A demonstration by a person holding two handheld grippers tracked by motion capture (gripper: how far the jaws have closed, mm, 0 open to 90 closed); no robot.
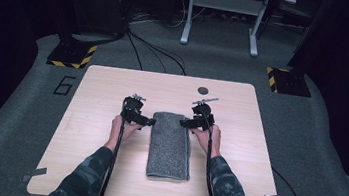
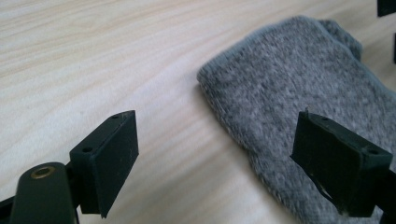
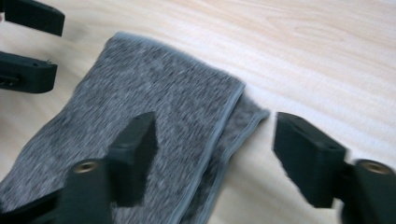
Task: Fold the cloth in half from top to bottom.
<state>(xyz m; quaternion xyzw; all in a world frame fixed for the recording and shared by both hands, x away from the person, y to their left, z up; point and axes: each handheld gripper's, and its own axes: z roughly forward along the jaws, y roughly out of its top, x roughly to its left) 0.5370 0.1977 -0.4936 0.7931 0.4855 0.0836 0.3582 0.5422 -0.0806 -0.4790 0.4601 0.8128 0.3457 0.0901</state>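
High view: folded grey towel lying lengthwise mid-bench, flanked at its far end by both claws, left claw just beside the towel's left far corner, right claw just beside the right far corner, each pointing inward. Likely risk here: pinching only the top layer of the fold, leaving the layers beneath to sag or unfold on the lift; uneven timing between the two hands could also skew the strip. Left gripper view: left claw released, jaws spread wide, low above the wood; towel edge running between the jaws, one jaw over bare bench, the other over cloth. Closing from this height could miss the cloth. Right gripper view: right claw likewise released and wide; towel corner between the jaws, bound hems of two layers visibly offset there, the lower one peeking out. Risk judged greatest on this side: a shallow bite catching one hem alone. Other claw's jaws visible beyond the towel's far side.
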